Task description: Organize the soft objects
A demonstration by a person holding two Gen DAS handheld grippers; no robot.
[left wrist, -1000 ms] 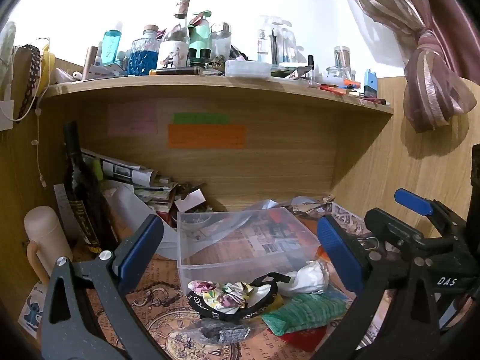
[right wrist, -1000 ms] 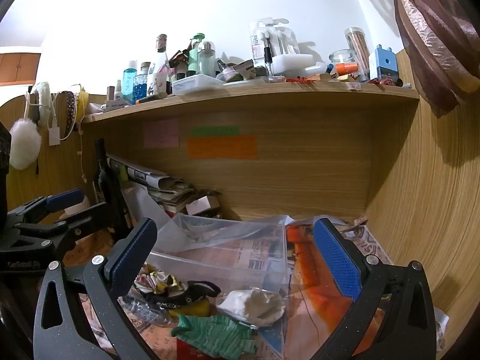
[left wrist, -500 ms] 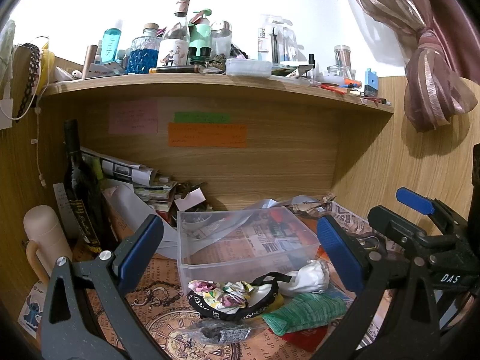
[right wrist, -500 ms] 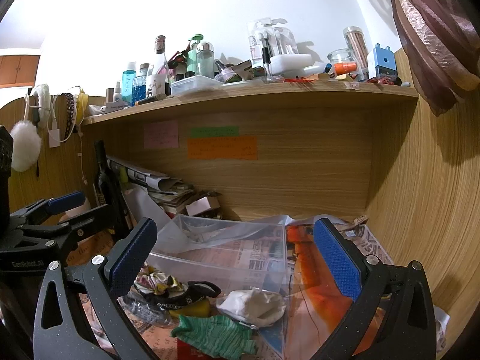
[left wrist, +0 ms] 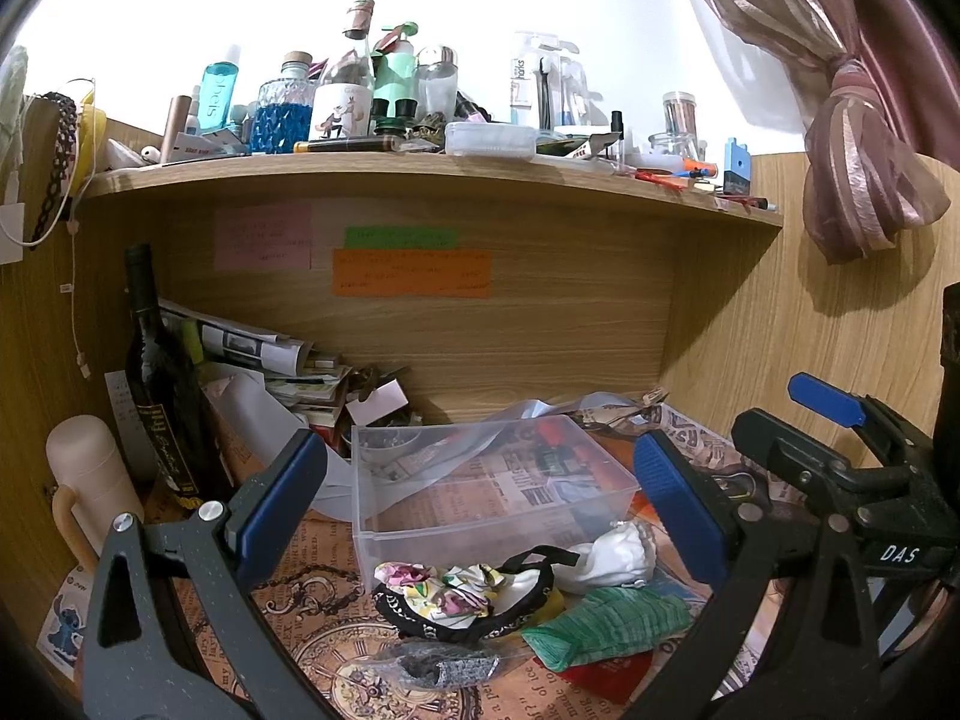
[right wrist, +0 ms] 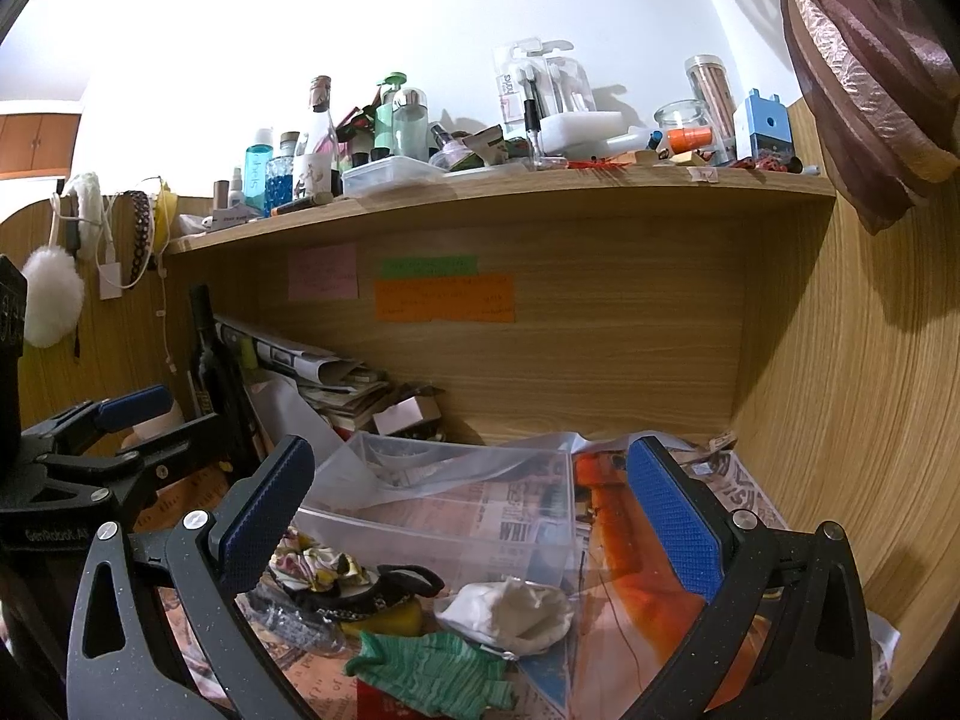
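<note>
Both grippers are hanging with jaws spread wide, gripping nothing: left gripper [left wrist: 480, 504], right gripper [right wrist: 471, 498]. The soft pile is sitting on the table just in front of the clear bin [left wrist: 480, 480]: floral cloth [left wrist: 444, 591], white wad [right wrist: 510, 606], green glove [right wrist: 432, 669]. A wine bottle [left wrist: 159, 378] and paper stack [left wrist: 276, 360] are crowding the left. Something grey, maybe bagged, is lying nearest.
</note>
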